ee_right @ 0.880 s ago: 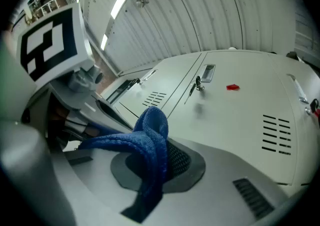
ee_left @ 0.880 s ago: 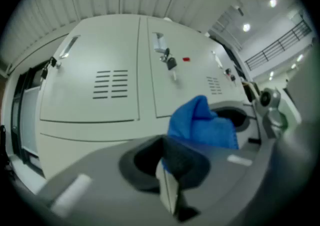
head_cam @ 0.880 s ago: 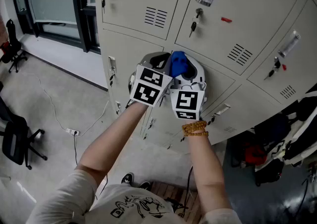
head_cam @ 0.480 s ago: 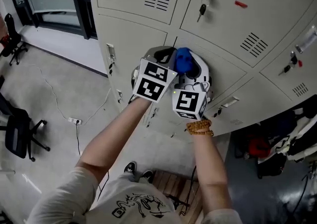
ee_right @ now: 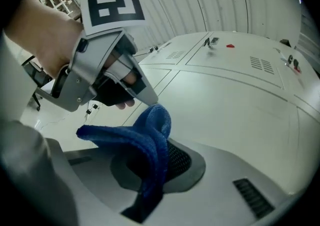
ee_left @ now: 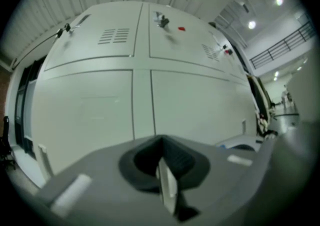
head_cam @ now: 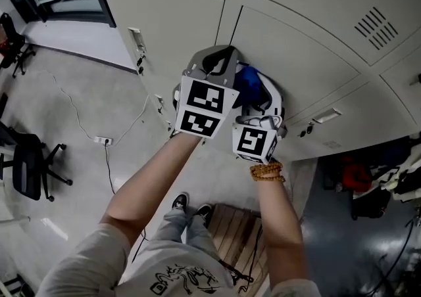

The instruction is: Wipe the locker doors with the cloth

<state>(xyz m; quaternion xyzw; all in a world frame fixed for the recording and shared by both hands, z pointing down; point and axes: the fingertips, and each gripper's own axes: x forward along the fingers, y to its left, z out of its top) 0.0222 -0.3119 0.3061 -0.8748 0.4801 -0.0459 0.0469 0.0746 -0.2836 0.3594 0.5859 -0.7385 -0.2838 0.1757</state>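
The right gripper (ee_right: 152, 170) is clamped on the blue cloth (ee_right: 150, 135); the cloth folds up out of its jaws, between them and the pale locker doors (ee_right: 235, 95) ahead; whether it touches a door I cannot tell; the left gripper (ee_left: 165, 180) has its jaws together with nothing between them; it sits just beside the right gripper, on that gripper's left, its tip next to the cloth's top fold; both face the same lower doors.

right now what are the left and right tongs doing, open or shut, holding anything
Left tongs: shut, nothing between them.
Right tongs: shut on the blue cloth.
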